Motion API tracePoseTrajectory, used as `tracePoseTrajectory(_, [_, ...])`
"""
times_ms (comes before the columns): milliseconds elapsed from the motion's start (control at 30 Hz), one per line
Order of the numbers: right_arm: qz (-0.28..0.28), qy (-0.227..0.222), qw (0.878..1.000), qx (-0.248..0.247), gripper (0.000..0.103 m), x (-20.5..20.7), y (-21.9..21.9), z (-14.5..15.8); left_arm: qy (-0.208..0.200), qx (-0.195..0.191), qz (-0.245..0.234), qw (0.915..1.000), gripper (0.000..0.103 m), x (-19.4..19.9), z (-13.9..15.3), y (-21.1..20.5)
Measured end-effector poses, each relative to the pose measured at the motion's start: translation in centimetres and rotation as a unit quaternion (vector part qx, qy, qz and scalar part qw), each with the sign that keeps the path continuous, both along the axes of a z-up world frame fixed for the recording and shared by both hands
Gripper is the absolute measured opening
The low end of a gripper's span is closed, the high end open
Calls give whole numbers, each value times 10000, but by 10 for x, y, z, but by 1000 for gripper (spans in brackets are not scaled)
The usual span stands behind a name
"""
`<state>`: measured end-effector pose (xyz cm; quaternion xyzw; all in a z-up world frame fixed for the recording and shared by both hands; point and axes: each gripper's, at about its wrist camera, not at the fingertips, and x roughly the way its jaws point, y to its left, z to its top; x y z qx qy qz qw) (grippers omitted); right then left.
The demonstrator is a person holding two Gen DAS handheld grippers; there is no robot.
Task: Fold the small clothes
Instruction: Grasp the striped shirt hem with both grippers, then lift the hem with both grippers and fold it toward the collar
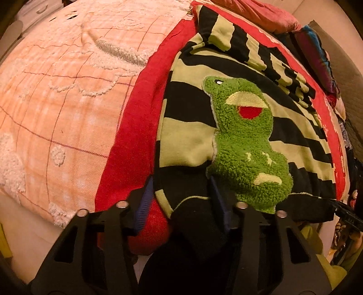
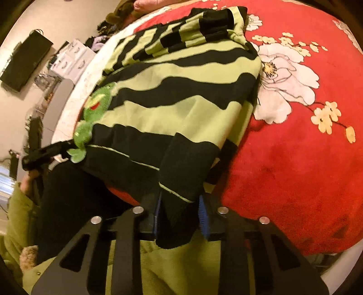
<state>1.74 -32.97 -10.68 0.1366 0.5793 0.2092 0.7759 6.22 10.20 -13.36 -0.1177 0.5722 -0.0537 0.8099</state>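
Matt knit sweater with a fuzzy, looped-pile frog patch; plush red floral blanket; tufted, rough peach bedspread at left; matt black plastic claws with shiny metal bolts.

A bedroom in a home. A bed fills most of both views, covered by a red blanket printed with large white flowers and a peach checked bedspread with tufted white patterns. Loose clothes are piled along its far edge, and household clutter lies on the pale floor beside it.
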Motion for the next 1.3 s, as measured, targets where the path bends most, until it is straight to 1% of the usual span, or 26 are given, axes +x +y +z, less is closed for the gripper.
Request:
tracePoseTrajectory(67, [0, -42, 9999, 157, 21, 1, -2, 5, -36, -49, 42, 10000, 25, -1, 2, 2])
tracePoseTrajectory(167, [-65, -42, 9989, 453, 18, 4, -8, 11, -136, -217, 148, 9996, 14, -2, 7, 7])
tracePoseTrajectory(200, [-127, -37, 9979, 634, 18, 6, -12, 13, -171, -306, 180, 9992, 14, -3, 10, 9])
tracePoseTrajectory(267, [-184, -85, 9965, 816, 18, 9, -14, 19, -234, -402, 214, 9987, 9, -4, 15, 12])
tracePoseTrajectory(333, [-218, -172, 9941, 1053, 18, 12, -17, 26, -306, -473, 247, 9981, 6, -4, 20, 14])
tracePoseTrajectory(400, [-233, -258, 9924, 1184, 18, 16, -19, 32, -373, -585, 297, 9971, 5, -5, 25, 17])
tracePoseTrajectory(433, [-230, -285, 9921, 1200, 18, 17, -19, 34, -439, -723, 297, 9960, 2, -5, 29, 19])
tracePoseTrajectory(467, [-224, -315, 9919, 1212, 18, 19, -20, 36, -497, -842, 301, 9948, 2, -6, 31, 20])
tracePoseTrajectory(500, [-216, -343, 9918, 1211, 18, 21, -20, 37, -528, -878, 283, 9943, 2, -6, 34, 19])
tracePoseTrajectory(600, [-216, -279, 9922, 1195, 18, 24, -19, 33, -441, -631, 174, 9969, 3, -4, 33, 12])
tracePoseTrajectory(700, [-198, -127, 9928, 1171, 21, 21, -18, 23, -164, -589, 171, 9980, 8, -4, 22, 10])
tracePoseTrajectory(733, [-203, -87, 9930, 1165, 21, 20, -18, 20, -97, -615, 193, 9979, 11, -5, 18, 11])
tracePoseTrajectory(767, [-207, -56, 9928, 1175, 23, 18, -18, 17, -61, -644, 208, 9977, 17, -6, 16, 12])
tracePoseTrajectory(800, [-211, 5, 9926, 1193, 28, 17, -18, 13, 25, -706, 195, 9973, 23, -6, 13, 13])
tracePoseTrajectory(833, [-221, 63, 9927, 1186, 34, 16, -18, 10, 91, -772, 167, 9968, 31, -8, 11, 12])
tracePoseTrajectory(867, [-228, 121, 9926, 1184, 36, 15, -17, 7, 159, -803, 124, 9966, 32, -8, 8, 10])
tracePoseTrajectory(933, [-216, 202, 9927, 1171, 45, 14, -15, 2, 227, -761, 44, 9968, 31, -10, 5, 6])
tracePoseTrajectory(967, [-197, 227, 9928, 1162, 47, 14, -13, 0, 247, -708, 3, 9972, 31, -10, 4, 3])
tracePoseTrajectory(1000, [-171, 269, 9931, 1130, 47, 13, -11, -2, 254, -667, -28, 9974, 29, -10, 4, 1])
tracePoseTrajectory(1033, [-149, 317, 9931, 1120, 47, 14, -10, -5, 273, -713, -67, 9971, 22, -11, 3, -1])
tracePoseTrajectory(1067, [-133, 357, 9929, 1125, 47, 14, -10, -7, 303, -737, -87, 9968, 18, -11, 3, -1])
tracePoseTrajectory(1100, [-87, 439, 9923, 1157, 47, 14, -9, -11, 326, -712, -108, 9969, 17, -11, 2, -1])
tracePoseTrajectory(1167, [-35, 471, 9922, 1151, 36, 15, -9, -13, 274, -736, -119, 9968, 11, -11, 5, -2])
tracePoseTrajectory(1200, [-20, 444, 9919, 1190, 20, 15, -10, -12, 213, -771, -115, 9967, 11, -11, 8, -2])
tracePoseTrajectory(1233, [-40, 400, 9911, 1269, 15, 16, -12, -10, 144, -802, -116, 9966, 9, -12, 11, 0])
tracePoseTrajectory(1300, [-101, 264, 9892, 1440, 13, 19, -19, -2, -64, -956, -82, 9954, 8, -11, 22, 2])
